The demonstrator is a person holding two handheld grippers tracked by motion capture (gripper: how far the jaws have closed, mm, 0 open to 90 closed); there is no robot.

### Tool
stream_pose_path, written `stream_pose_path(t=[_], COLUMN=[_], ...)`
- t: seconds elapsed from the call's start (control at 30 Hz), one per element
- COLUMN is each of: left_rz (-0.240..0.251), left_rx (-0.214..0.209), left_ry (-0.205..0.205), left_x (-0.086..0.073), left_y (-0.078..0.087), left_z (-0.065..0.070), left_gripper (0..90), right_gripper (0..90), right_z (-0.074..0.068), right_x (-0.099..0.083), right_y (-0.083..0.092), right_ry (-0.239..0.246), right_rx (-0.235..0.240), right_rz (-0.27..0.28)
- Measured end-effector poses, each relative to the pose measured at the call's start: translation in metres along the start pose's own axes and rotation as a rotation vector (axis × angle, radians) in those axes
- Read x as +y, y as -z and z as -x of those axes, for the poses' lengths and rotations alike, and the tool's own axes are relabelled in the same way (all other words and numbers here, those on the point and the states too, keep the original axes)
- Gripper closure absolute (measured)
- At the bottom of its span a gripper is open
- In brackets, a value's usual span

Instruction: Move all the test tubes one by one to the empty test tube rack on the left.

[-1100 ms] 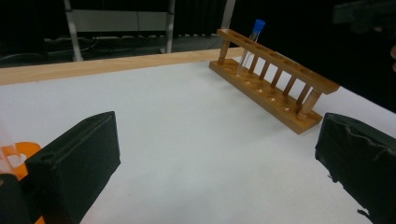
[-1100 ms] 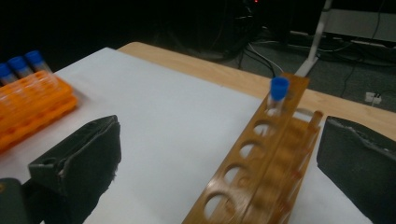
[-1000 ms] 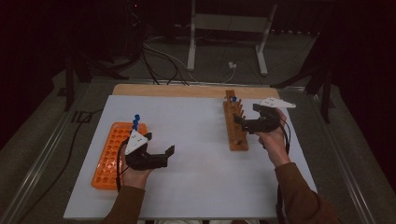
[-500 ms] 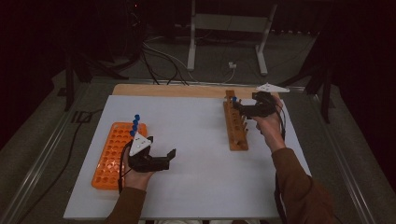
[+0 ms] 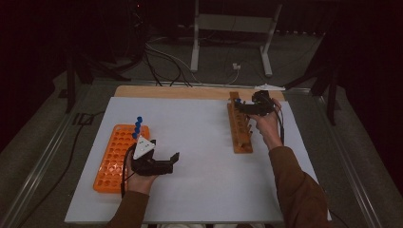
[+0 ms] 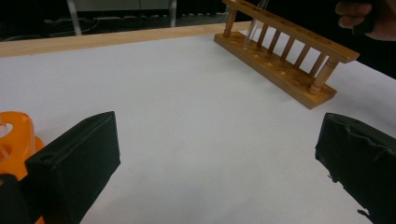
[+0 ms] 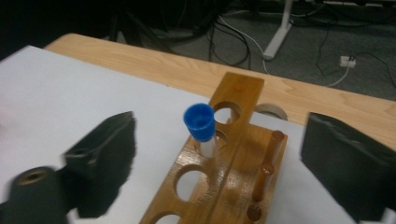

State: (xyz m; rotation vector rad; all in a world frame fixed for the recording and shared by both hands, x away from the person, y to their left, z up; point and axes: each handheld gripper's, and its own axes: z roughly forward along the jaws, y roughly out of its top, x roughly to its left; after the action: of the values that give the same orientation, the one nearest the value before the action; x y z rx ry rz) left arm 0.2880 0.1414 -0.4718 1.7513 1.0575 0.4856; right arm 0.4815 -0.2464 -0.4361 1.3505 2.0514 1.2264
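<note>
Nearest, at the lower left of the high view, the left gripper [image 5: 175, 160] rests low over the white sheet [image 5: 199, 156] in the person's left hand [image 5: 138, 178]. Its jaws stand wide apart with nothing between them; in the left gripper view they frame bare sheet only. A grey three-cornered plate sits on top of it.

Just left of that hand lies the orange rack [image 5: 111, 159], flat on the sheet. A short row of blue-capped tubes [image 5: 138, 126] stands at its far end, right-hand column. One corner of the rack shows at the lower left of the left gripper view [image 6: 16, 133].

Farther off, right of centre in the high view, the wooden rack [image 5: 239, 128] lies lengthwise along the sheet, near end toward the person. The right hand [image 5: 266, 126] reaches beside it on its right.

At the rack's far end, upper right of the high view, the right gripper [image 5: 243, 107] is held over the last holes. Its jaws have just been closing a little yet stand well apart. In the right gripper view a tube with a blue cap [image 7: 201, 127] stands upright in a hole near the far end of the rack [image 7: 224, 154], between the two jaws; neither pad touches it.

Beyond the sheet runs the bare wooden table edge [image 5: 171, 91].
</note>
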Motion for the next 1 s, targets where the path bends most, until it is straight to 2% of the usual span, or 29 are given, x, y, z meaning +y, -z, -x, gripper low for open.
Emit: stream_pose_path(t=[0.1,0.2,0.3,0.43,0.63,0.9,1.0], left_rz=[-0.002,-0.004,-0.008,-0.010,-0.011,-0.016,-0.017], left_rx=[-0.003,-0.005,-0.007,-0.011,-0.016,-0.017,-0.018], left_ry=[0.004,0.003,0.000,0.001,0.006,0.005,0.003], left_x=[-0.001,-0.001,-0.001,-0.002,-0.002,-0.003,-0.003], left_y=[0.000,-0.001,-0.002,-0.002,-0.003,-0.003,-0.004], left_z=[0.000,0.000,0.001,0.001,0.000,0.000,0.001], left_gripper=[0.9,0.9,1.0,0.9,0.9,0.9,1.0], right_gripper=[21.1,39.9,54.3,65.7,75.3,75.8,76.4], right_z=[-0.001,-0.003,-0.005,-0.008,-0.012,-0.018,-0.018], right_x=[-0.002,-0.003,-0.003,-0.002,-0.002,-0.002,-0.004], right_y=[-0.006,-0.010,-0.013,-0.018,-0.026,-0.029,-0.030], right_ry=[0.004,0.024,0.036,0.061,0.097,0.129,0.116], right_rx=[-0.021,-0.012,-0.012,-0.018,-0.059,-0.083,-0.089], right_rz=[-0.017,-0.024,-0.024,-0.030,-0.057,-0.070,-0.061])
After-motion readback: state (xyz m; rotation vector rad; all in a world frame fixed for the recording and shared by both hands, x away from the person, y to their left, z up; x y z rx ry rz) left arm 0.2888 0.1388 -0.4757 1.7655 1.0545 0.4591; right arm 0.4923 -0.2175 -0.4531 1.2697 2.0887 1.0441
